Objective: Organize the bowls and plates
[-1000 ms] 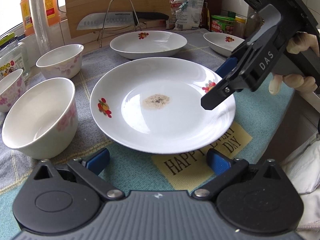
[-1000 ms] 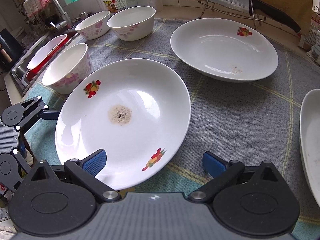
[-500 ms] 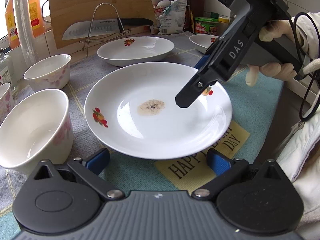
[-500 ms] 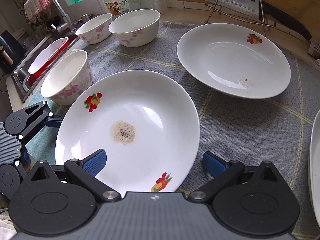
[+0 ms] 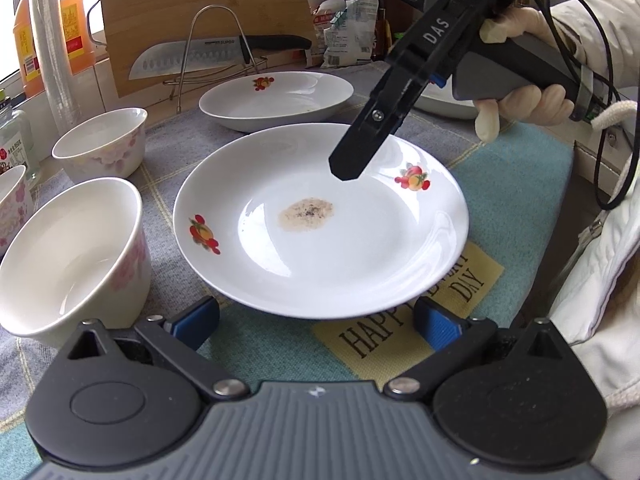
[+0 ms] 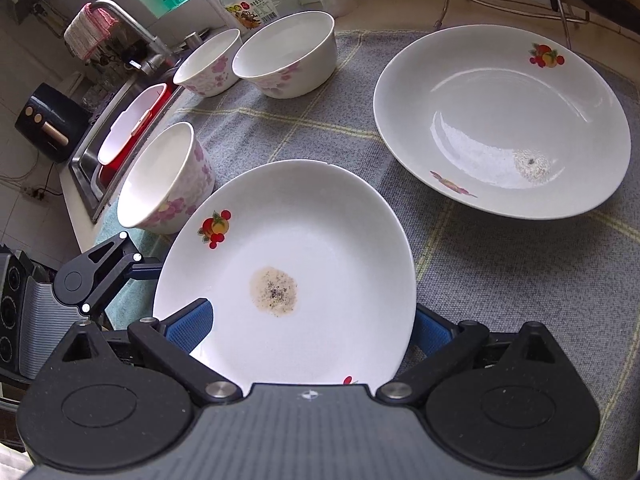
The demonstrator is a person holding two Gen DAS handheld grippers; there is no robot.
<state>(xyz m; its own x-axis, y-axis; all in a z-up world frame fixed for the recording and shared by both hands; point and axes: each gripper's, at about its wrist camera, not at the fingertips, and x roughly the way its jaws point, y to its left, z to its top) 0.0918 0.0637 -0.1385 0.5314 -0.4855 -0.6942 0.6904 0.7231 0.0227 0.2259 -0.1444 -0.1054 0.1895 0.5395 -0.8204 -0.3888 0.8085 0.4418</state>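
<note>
Jaws wide apart on both grippers, left (image 5: pixel 316 320) and right (image 6: pixel 312 330), holding nothing. The dirty plate (image 5: pixel 320 220) sits on the tabletop between them. Nothing looks stacked yet; bowls (image 6: pixel 166 180) wait nearby.

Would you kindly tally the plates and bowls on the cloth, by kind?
Plates: 3 (stained plate, plate by the knife rack, partly hidden plate on the right)
Bowls: 3 (nearest bowl, middle bowl, bowl cut off at the left edge)
Total: 6
</note>
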